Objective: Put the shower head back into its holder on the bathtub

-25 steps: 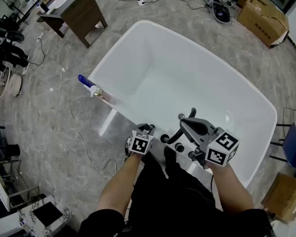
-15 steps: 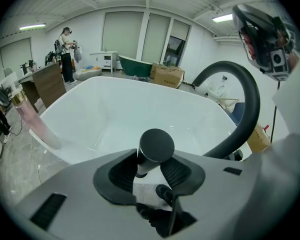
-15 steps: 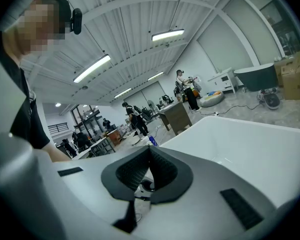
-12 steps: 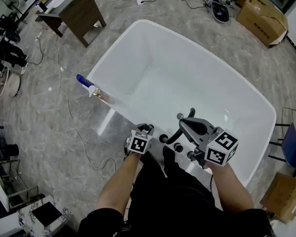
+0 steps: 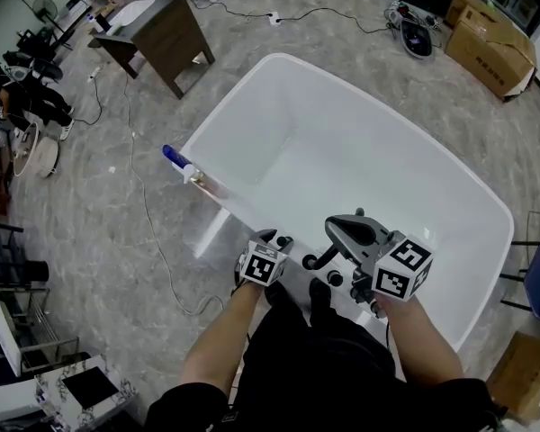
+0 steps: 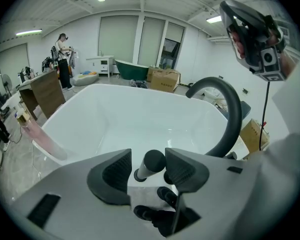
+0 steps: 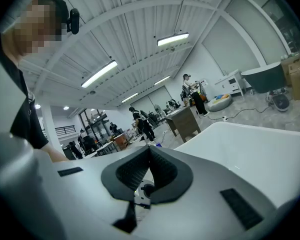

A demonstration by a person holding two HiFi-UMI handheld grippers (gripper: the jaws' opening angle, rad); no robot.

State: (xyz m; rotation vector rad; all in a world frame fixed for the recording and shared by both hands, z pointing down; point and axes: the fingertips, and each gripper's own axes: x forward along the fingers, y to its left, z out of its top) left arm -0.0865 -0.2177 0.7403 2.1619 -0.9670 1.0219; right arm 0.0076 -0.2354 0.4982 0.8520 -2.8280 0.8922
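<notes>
Down at the lower centre of the left gripper view, the shower head (image 6: 152, 162) stands between the left gripper's (image 6: 148, 155) opening jaws, closer to the right-hand pad and apparently seated at the bathtub's (image 6: 90, 91) near rim. The right gripper's (image 7: 149, 151) jaws are pressed together, holding nothing.
</notes>
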